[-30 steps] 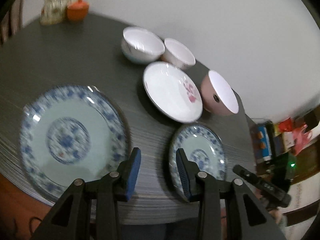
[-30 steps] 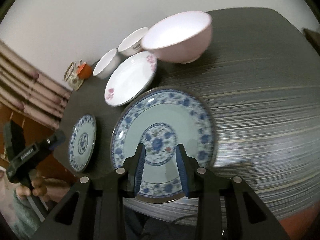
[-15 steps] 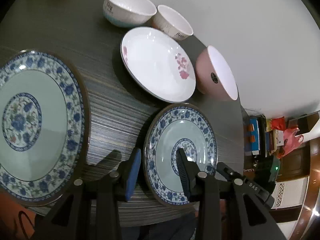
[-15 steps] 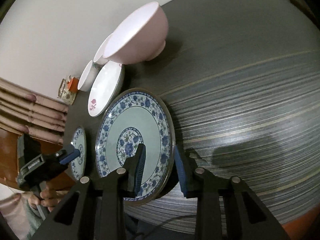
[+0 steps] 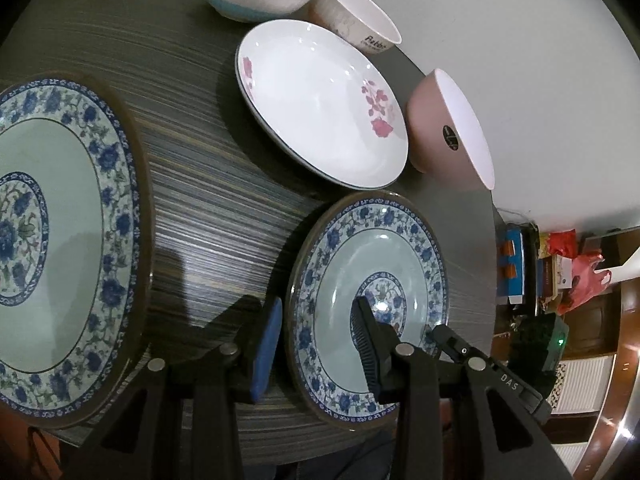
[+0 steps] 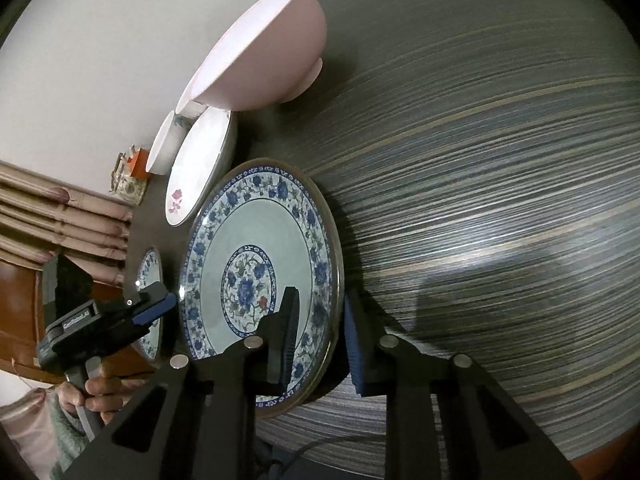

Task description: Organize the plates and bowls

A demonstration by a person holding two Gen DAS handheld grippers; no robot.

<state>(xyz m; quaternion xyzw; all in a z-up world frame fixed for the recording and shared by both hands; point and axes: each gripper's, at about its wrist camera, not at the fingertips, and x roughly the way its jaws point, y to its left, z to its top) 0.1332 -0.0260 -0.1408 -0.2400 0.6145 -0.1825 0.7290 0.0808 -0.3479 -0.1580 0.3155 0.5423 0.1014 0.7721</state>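
Both grippers have dropped to the near rims of the blue-patterned plates on the dark striped table [image 6: 500, 200]. Straddling the small plate's [image 5: 368, 268] edge, the left gripper [image 5: 316, 340] stands narrow, pads apart from it. The right gripper [image 6: 320, 332] is closing around the large plate's [image 6: 260, 248] rim.

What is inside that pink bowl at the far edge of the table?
The pink bowl shows only a plain pale inner wall near its rim in both views. Its bottom is hidden by its own side from these angles, so whether anything lies in it cannot be told.
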